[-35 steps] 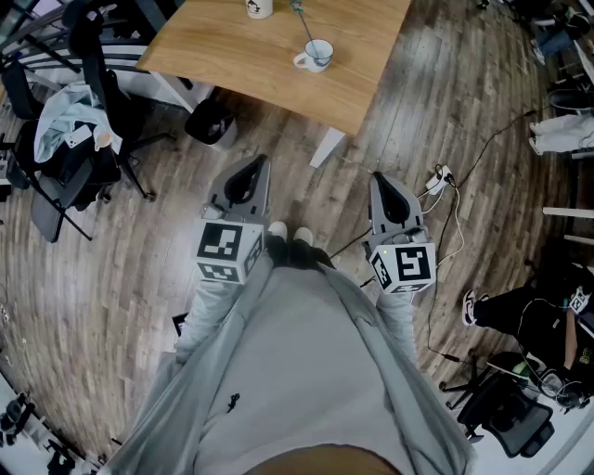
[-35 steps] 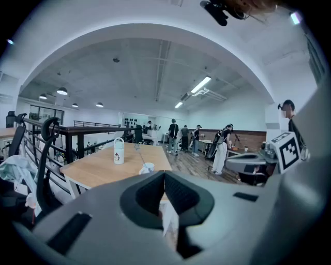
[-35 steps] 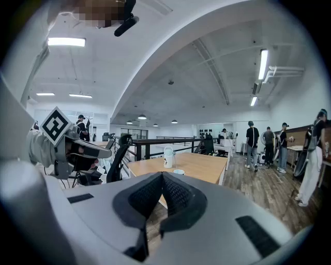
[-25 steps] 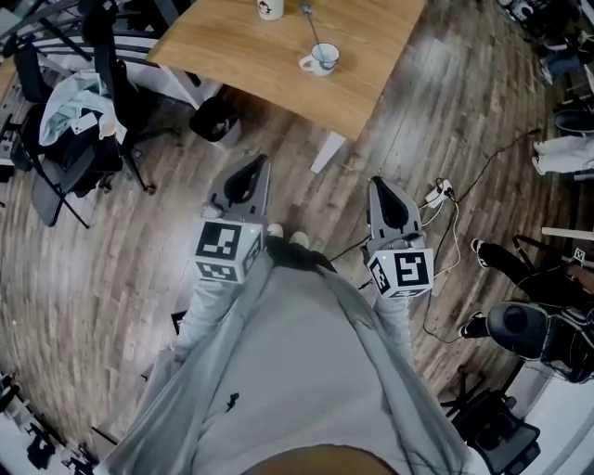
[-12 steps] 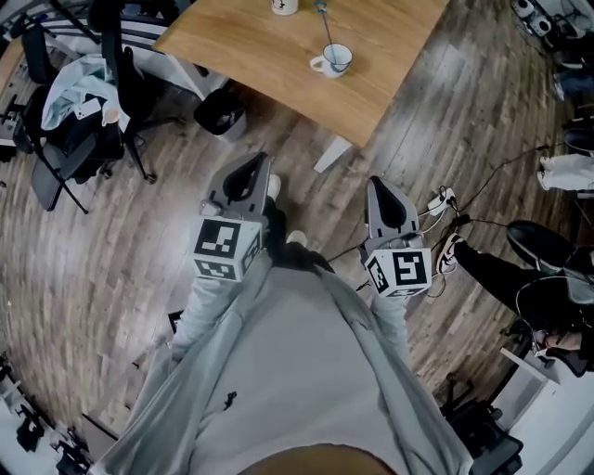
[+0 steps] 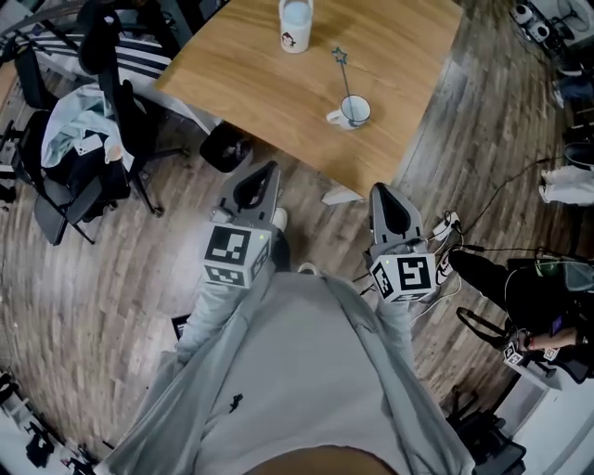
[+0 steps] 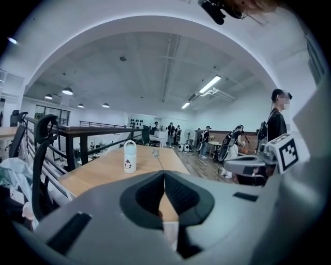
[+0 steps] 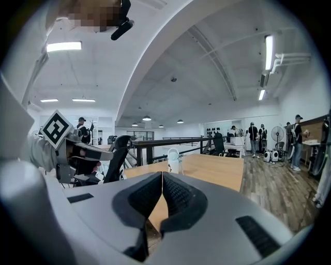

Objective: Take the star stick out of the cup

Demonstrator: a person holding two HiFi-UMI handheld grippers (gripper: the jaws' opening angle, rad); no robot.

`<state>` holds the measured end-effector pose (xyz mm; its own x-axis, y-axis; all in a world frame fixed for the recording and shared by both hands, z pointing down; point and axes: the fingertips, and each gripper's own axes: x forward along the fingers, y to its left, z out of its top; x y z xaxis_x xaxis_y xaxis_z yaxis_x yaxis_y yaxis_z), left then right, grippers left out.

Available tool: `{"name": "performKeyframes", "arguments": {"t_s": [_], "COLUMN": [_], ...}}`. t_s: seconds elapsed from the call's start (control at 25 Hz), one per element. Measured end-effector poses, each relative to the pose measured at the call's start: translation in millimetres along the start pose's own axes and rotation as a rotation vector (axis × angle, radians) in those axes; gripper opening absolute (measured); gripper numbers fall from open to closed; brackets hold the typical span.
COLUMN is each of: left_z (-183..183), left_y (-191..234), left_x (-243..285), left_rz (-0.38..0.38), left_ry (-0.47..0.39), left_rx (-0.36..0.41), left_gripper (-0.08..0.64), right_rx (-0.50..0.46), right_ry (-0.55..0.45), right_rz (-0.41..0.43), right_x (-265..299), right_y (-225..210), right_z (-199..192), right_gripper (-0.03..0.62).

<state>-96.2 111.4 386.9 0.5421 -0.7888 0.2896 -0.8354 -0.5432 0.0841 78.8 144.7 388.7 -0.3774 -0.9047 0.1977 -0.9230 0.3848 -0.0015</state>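
Note:
On the wooden table (image 6: 278, 83) stands a white cup (image 6: 351, 112), and a thin star stick (image 6: 343, 74) leans out of it with its star at the far end. My left gripper (image 6: 268, 170) and right gripper (image 6: 381, 192) hang side by side over the floor, just short of the table's near edge and well apart from the cup. Both are shut with nothing between the jaws. In the left gripper view the left gripper (image 7: 164, 175) faces the table, with the star (image 7: 154, 153) showing beyond it. The shut right gripper (image 8: 162, 176) also points at the table.
A white bottle (image 6: 295, 14) stands at the table's far side, also seen as the bottle (image 7: 130, 156) and the bottle (image 8: 174, 160). A chair with clothes (image 6: 79, 139) is at the left, a dark bin (image 6: 225, 147) under the table. Cables (image 6: 448, 223) and a person (image 6: 543, 297) are at the right.
The table and cup have come nearer and lower in the head view as the person walks toward them. Both grippers keep their pose and stay shut.

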Motion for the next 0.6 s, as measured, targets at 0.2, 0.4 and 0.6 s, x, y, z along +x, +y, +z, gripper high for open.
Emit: {"name": "performKeyframes", "arguments": {"t_s": [0.2,0.4,0.6], "left_z": [21,30,28], "left_y": [44,75,91], "left_x": [39,65,82], "left_rz": [-0.042,-0.088,-0.132], "left_ry": [-0.001,0.011,0.034], "left_rx": [0.020,0.029,0.029], "left_gripper": [0.020,0.020,0.020], "right_rx": [0.007,0.015,0.039], "right_ry": [-0.003,0.004,0.026], "right_rz": [-0.043,-0.095,-0.135], "right_x": [54,87,105], "right_y": [-7,-11,-10], "right_z": [16,23,20], "right_gripper": [0.017,0.017,0.017]}}
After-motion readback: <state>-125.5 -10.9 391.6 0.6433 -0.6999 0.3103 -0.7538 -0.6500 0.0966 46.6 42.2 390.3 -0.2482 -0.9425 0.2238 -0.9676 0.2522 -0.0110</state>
